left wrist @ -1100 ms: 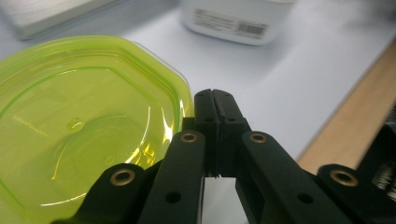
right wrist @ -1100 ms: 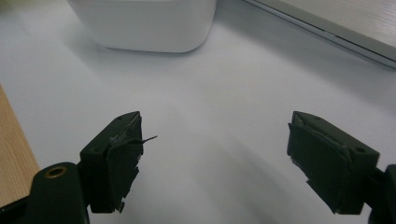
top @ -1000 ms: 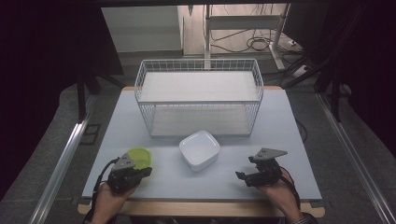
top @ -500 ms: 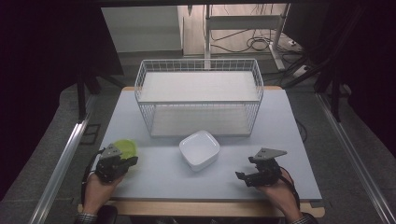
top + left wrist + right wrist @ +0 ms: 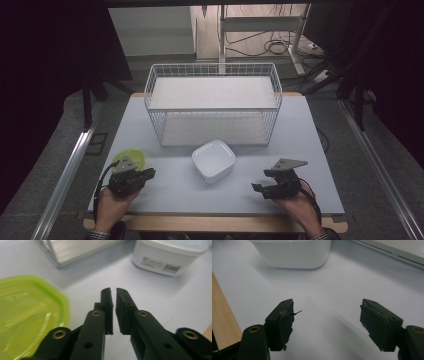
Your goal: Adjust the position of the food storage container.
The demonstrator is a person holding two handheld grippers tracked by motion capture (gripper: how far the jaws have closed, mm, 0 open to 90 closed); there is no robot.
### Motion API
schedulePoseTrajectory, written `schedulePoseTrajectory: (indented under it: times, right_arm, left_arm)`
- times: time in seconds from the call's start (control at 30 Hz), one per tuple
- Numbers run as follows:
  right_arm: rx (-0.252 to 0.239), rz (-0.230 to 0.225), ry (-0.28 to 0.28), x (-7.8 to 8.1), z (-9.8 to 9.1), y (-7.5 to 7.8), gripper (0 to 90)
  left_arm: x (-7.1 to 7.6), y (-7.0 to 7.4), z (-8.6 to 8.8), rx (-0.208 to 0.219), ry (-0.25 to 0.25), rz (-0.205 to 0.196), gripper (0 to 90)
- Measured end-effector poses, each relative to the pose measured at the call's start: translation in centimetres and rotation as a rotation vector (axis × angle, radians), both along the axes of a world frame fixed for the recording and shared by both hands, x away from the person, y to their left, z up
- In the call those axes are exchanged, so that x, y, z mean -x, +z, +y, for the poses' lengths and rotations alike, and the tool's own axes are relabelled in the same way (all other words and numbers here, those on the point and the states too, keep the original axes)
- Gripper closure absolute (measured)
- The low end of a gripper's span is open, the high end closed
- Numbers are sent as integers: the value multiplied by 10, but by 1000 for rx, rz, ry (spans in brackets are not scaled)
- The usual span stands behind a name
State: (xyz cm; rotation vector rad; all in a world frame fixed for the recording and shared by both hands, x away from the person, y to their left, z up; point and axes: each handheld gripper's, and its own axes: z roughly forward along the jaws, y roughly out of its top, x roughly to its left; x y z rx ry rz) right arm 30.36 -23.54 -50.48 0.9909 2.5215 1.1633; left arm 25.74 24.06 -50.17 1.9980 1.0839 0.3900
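A lime-green lid (image 5: 132, 158) (image 5: 27, 312) lies flat on the pale table near its front left corner. My left gripper (image 5: 148, 174) (image 5: 113, 291) sits just right of it. Its jaws have just been opening to a narrow gap and nothing is between them. A white square container (image 5: 214, 160) (image 5: 170, 255) (image 5: 292, 252) stands at the table's middle front. My right gripper (image 5: 257, 187) (image 5: 328, 306) rests near the front right. Its jaws stand wide apart over bare table, have just been closing a little, and hold nothing.
A white wire basket (image 5: 214, 107) (image 5: 75, 250) (image 5: 392, 250) with a flat top shelf stands at the back middle of the table (image 5: 310, 145). The wooden front edge (image 5: 222, 322) runs close beside my right gripper. Cables and a metal frame are on the floor beyond.
The green lid moved left with my left gripper and now lies on the table, free of the jaws. The right hand has stayed where it was.
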Motion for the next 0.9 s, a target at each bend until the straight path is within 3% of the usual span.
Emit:
schedulePoseTrajectory:
  times: [0.07,0.2,0.23,0.27,0.3,0.37,0.4,0.5,0.6,0.73,0.9]
  right_arm:
    - [-7,5,-7,-1,1,1,313]
    - [3,14,-4,-3,3,2,377]
    - [9,14,5,-4,6,6,468]
    - [9,14,5,-4,6,6,468]
    - [15,4,10,-6,10,10,562]
    - [17,-5,17,-9,14,14,646]
    - [17,-5,17,-9,14,14,646]
    - [-12,2,25,-16,23,18,825]
    - [-15,-10,14,-22,30,22,892]
    - [-28,-16,-6,-31,35,24,895]
    - [-39,-24,-24,-56,49,18,895]
  left_arm:
    - [1,-1,-6,6,-48,4,786]
    - [0,-1,-11,23,-69,10,791]
    - [-1,-1,-16,36,-75,10,808]
    - [-1,-1,-16,36,-75,10,821]
    - [-2,-1,-21,49,-80,15,833]
    - [-5,-1,-26,57,-85,19,854]
    - [-5,-1,-26,57,-85,19,865]
    - [-12,-3,-40,54,-97,17,896]
    - [-16,-4,-49,55,-110,20,898]
    - [-22,-6,-62,37,-131,26,898]
    - [-36,-13,-84,14,-157,56,896]
